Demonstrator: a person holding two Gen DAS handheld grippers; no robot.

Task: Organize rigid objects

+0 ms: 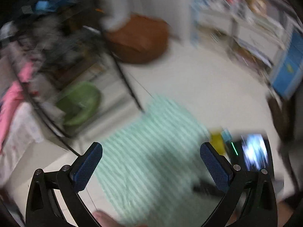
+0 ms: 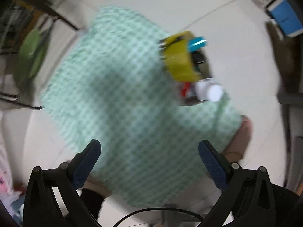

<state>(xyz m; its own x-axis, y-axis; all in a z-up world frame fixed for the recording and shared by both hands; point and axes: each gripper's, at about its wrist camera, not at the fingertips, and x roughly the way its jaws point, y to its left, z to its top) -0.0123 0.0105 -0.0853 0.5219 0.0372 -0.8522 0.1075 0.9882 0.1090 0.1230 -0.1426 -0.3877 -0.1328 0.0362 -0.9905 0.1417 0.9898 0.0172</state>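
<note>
Both views are smeared by motion blur, so fine detail is lost.

The left gripper [image 1: 151, 162] hangs with its jaws spread wide and nothing between them; its blue textured pads [image 1: 88, 167] stand clear of everything below. Under it lies a green-and-white checked cloth [image 1: 151, 151] on a pale floor [image 1: 208, 85]. At the cloth's right edge, just beyond the right pad, a yellow object [image 1: 216, 140] shows, with a small blue piece touching it and a glowing screen [image 1: 254, 153] just beside it to the right. Farther off stand a brown rounded bag [image 1: 140, 39], a green bag [image 1: 81, 104] under a dark-framed rack, and shelves [image 1: 246, 28] at the far right. Pink fabric [image 1: 11, 102] lies at the left edge.

The right gripper [image 2: 149, 160] points down at the same checked cloth [image 2: 123, 104], its jaws also wide and empty. The task's things sit clustered at the cloth's far right: a yellow object [image 2: 180, 60], a blue piece [image 2: 197, 43] touching its far side, something black [image 2: 198, 57] beside it, and nearer, a white bottle [image 2: 208, 90] next to a small red item [image 2: 184, 89]. What exactly each one is, the blur hides. A blue box [image 2: 286, 19] stands at the far right.
</note>
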